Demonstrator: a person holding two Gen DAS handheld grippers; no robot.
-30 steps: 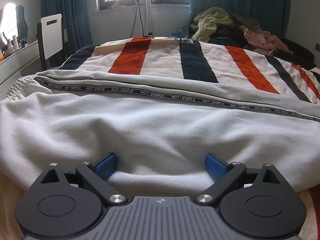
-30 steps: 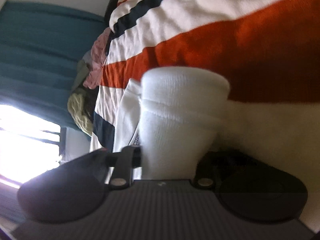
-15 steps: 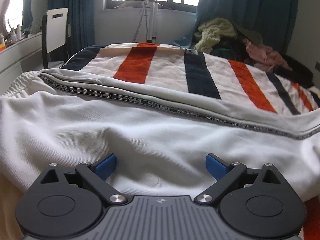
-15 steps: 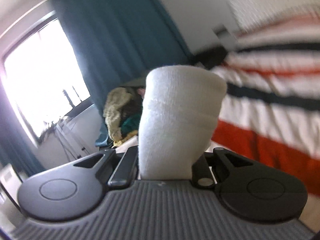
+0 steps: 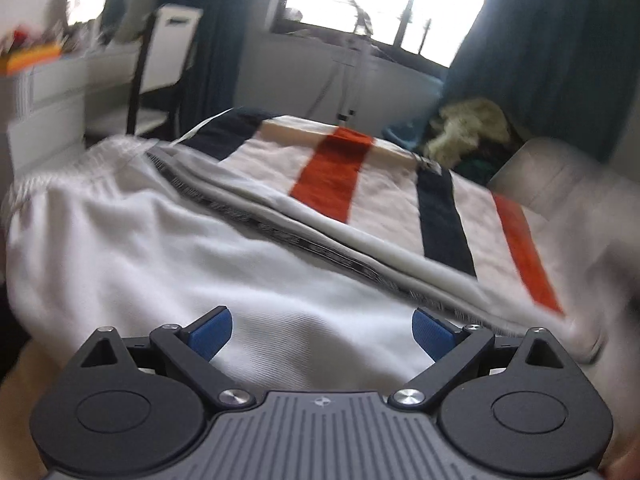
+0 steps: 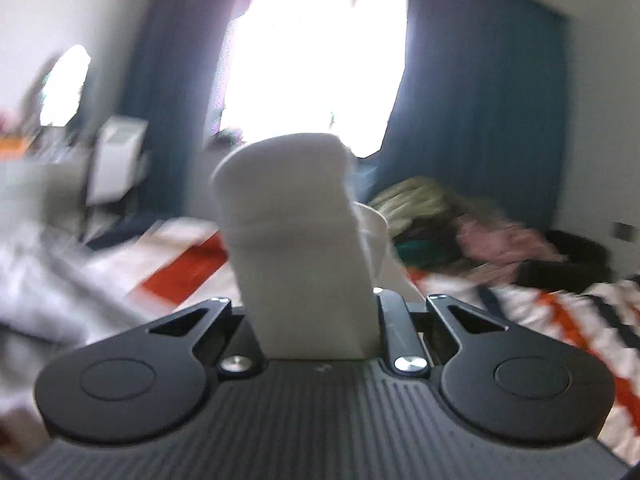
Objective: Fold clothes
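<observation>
White trousers with a black lettered side tape [image 5: 168, 248] lie across the near part of the striped bed cover [image 5: 332, 172]. My left gripper [image 5: 322, 334] is open, its blue pads [image 5: 210, 334] apart just above the white cloth near the front edge. My right gripper [image 6: 316, 320] is shut on a white ribbed cuff of the trousers [image 6: 296, 240], held up in the air over the bed. The fingertips of the right gripper are hidden by the cloth. A blurred white and grey length of the garment [image 6: 52, 292] trails at the left of the right wrist view.
A pile of clothes [image 5: 472, 132] lies at the bed's far right, also in the right wrist view [image 6: 472, 236]. A white chair [image 5: 168, 52] and desk [image 5: 48, 88] stand at the left. Window and blue curtains [image 5: 540, 56] are behind.
My right gripper has swung up from facing the bed cover to facing the window, carrying the cuff. My left gripper's view has tilted and shifted left; its jaws stay open.
</observation>
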